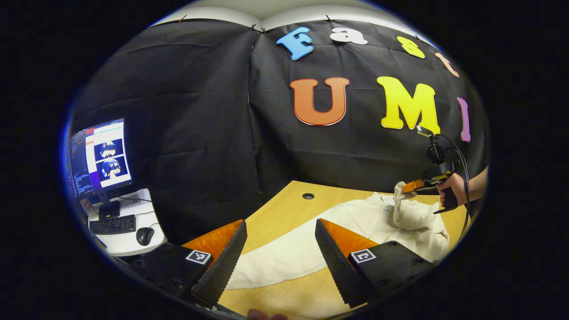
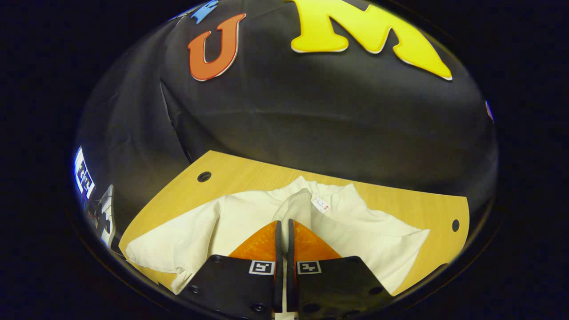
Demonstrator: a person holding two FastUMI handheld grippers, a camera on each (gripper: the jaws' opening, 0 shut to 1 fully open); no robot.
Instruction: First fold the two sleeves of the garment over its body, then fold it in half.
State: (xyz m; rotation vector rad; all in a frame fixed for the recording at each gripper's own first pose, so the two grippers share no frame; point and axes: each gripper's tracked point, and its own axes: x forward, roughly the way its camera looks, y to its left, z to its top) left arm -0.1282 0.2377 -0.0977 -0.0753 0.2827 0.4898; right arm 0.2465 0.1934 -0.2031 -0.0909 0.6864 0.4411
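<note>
A cream white garment [image 1: 311, 249] lies spread on the wooden table [image 1: 284, 209]. My left gripper [image 1: 280, 229] hovers open over its near hem, nothing between the fingers. Farther right in the left gripper view, a hand holds my right gripper [image 1: 406, 187], which lifts a sleeve [image 1: 411, 213] off the table. In the right gripper view, my right gripper [image 2: 283, 222] is shut on that sleeve's ribbed cuff [image 2: 297, 205], raised above the garment's body [image 2: 240, 226] near the collar tag [image 2: 321, 204].
A desk [image 1: 129, 240] at the left holds a monitor [image 1: 100, 155], keyboard [image 1: 112, 224] and mouse [image 1: 145, 235]. Cable holes [image 1: 308, 196] [image 2: 455, 225] mark the table's far corners. Bare wood lies behind the garment.
</note>
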